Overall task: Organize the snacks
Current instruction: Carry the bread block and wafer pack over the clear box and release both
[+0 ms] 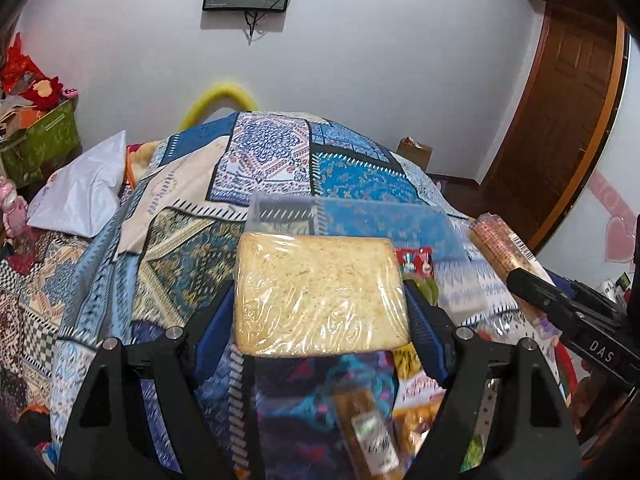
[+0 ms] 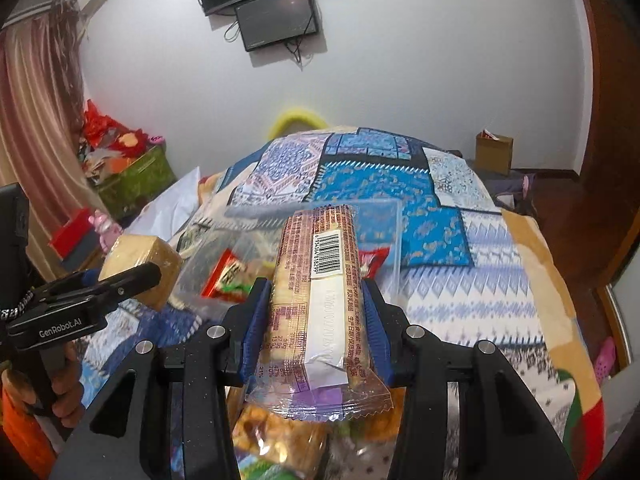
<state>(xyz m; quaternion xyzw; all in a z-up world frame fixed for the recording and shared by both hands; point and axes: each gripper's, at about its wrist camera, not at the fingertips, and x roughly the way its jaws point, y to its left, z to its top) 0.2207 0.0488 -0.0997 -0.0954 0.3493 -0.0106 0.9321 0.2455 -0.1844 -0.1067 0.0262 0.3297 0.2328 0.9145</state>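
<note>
Snacks: we hold a wrapped cake slab (image 1: 320,292) between the left gripper (image 1: 320,304) jaws, a biscuit pack (image 2: 320,280) between the right gripper (image 2: 316,300) jaws, both clamped shut. A clear container (image 2: 380,216) lies just beyond the jaws; loose packets (image 2: 228,276) beneath remain unsorted, so we judge the task partway done.

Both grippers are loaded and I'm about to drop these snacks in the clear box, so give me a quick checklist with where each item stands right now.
1. Left gripper grips the cake on both sides: ok.
2. Right gripper clamps the cracker pack: ok.
3. Clear box lies ahead of both grippers: ok.
4. Grippers apart, not touching each other: ok.
5. Room left in the box: cannot tell, snacks and motion blur hide the inside.
6. Loose snacks under the right gripper clear of the path: cannot tell.
</note>
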